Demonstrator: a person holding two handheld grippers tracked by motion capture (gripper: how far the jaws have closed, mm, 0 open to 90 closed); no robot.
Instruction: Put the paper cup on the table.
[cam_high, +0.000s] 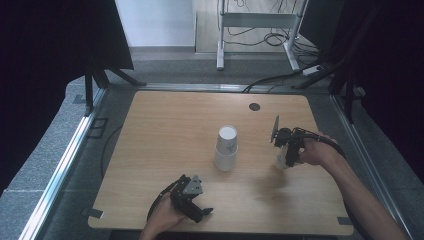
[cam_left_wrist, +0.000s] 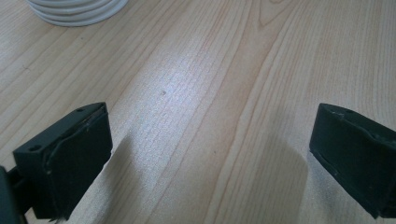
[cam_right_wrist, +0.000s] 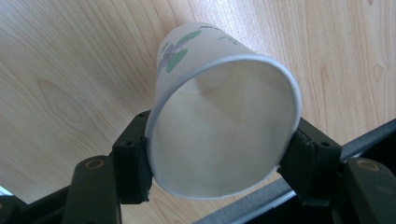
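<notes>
where the right gripper (cam_right_wrist: 219, 154) is seen along its own jaws, it is clamped on a white paper cup (cam_right_wrist: 224, 126), one black jaw pressed against each side of the cup wall near the rim. the rim is squeezed slightly out of round. the cup's open mouth faces the camera and its base points away toward the table top (cam_right_wrist: 70, 70); green and purple printing shows on the outer wall. the cup is tilted, not upright.

in the high view the same right gripper (cam_high: 286, 156) sits over the right part of the wooden table (cam_high: 165, 125), held by the person's right hand (cam_high: 317, 152), with the held cup (cam_high: 282, 160) showing as a pale shape under the black body. whether this cup touches the table surface cannot be told.

a stack of white paper cups (cam_high: 226, 148) stands upside down near the middle of the table, apart from the held cup and to its left in that view. the lower edge of this stack (cam_left_wrist: 77, 10) appears at the top left of the left gripper view.

the left gripper (cam_high: 200, 212) lies low at the near edge of the table, in the person's left hand (cam_high: 165, 220). its jaws stand wide apart with bare wood between them and nothing gripped; left gripper (cam_left_wrist: 210, 163) confirmed empty.

a small dark round disc (cam_high: 254, 106) sits in the table near the far edge.
</notes>
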